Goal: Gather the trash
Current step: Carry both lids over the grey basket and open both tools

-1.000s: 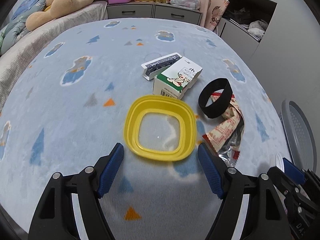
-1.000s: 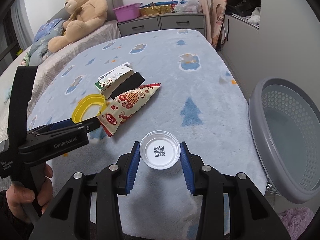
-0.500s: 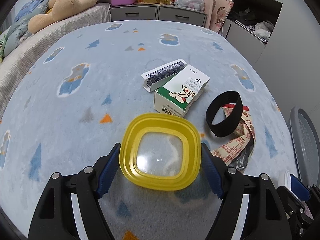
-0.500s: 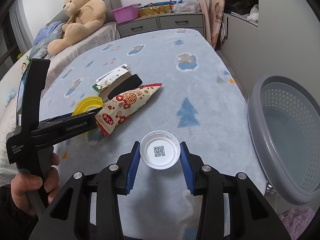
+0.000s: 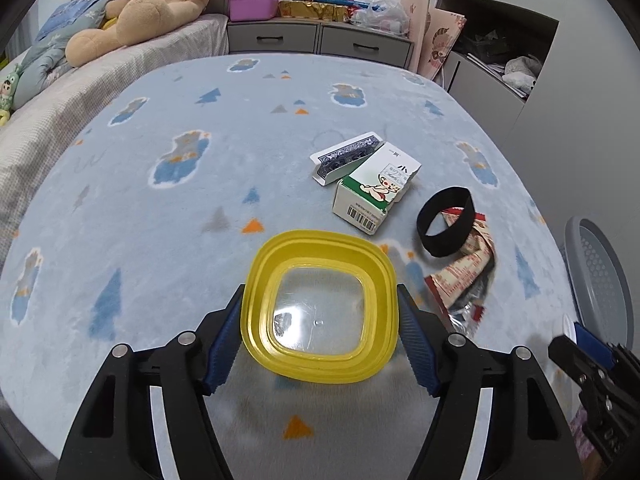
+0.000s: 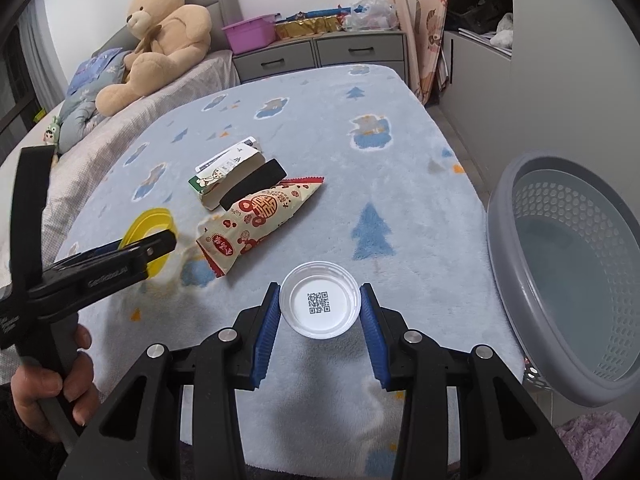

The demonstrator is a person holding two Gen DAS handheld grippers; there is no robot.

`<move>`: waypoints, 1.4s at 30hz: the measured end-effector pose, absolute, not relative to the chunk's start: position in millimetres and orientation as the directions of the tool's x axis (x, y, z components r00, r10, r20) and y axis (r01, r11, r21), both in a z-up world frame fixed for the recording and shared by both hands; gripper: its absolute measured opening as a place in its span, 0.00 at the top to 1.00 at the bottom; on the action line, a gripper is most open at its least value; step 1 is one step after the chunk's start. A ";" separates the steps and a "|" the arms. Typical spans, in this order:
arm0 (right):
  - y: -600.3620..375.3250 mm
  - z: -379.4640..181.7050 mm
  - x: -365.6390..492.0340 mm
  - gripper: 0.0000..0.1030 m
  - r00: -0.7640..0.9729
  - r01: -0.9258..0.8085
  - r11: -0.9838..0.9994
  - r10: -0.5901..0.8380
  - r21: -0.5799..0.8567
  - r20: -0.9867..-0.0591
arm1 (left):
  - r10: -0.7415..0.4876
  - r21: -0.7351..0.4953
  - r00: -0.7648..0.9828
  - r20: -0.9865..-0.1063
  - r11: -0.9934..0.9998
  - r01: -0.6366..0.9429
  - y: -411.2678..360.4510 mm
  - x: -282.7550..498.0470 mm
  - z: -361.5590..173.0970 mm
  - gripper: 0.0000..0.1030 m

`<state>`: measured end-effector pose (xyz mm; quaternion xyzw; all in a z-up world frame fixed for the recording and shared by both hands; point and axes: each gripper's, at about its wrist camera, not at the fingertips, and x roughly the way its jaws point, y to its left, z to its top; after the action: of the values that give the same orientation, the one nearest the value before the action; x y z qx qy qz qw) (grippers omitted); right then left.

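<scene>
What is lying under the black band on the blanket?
The black band rests partly on the top end of the red-and-white snack wrapper and partly on the blue blanket. The strip of wrapper directly beneath the band is covered.

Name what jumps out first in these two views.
The yellow lid, bright against the pale blue blanket, sits between the closing jaws of the left gripper. The right gripper clamps a white round lid with a QR code. A big grey basket waits at the bed's right edge; a large teddy bear sits at the head.
</scene>
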<state>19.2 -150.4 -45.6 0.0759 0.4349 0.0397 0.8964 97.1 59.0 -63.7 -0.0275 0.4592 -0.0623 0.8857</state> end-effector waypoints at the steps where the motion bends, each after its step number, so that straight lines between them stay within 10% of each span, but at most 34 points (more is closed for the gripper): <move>1: -150.2 -43.6 17.8 0.62 0.622 -0.006 0.985 0.137 0.170 -0.771 | -0.139 -0.104 0.578 -0.804 0.990 0.092 58.6 91.3 -59.4 0.34; 42: -396.4 -36.5 -40.2 0.62 0.621 0.357 0.917 -0.092 0.177 -0.778 | -0.417 -0.087 0.450 -0.789 0.802 0.591 -234.5 51.5 -26.1 0.34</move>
<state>-40.2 -396.4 -36.5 0.1594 0.4163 -0.1266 0.8861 51.5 -234.5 -26.1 0.1005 0.4313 -0.2980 0.8456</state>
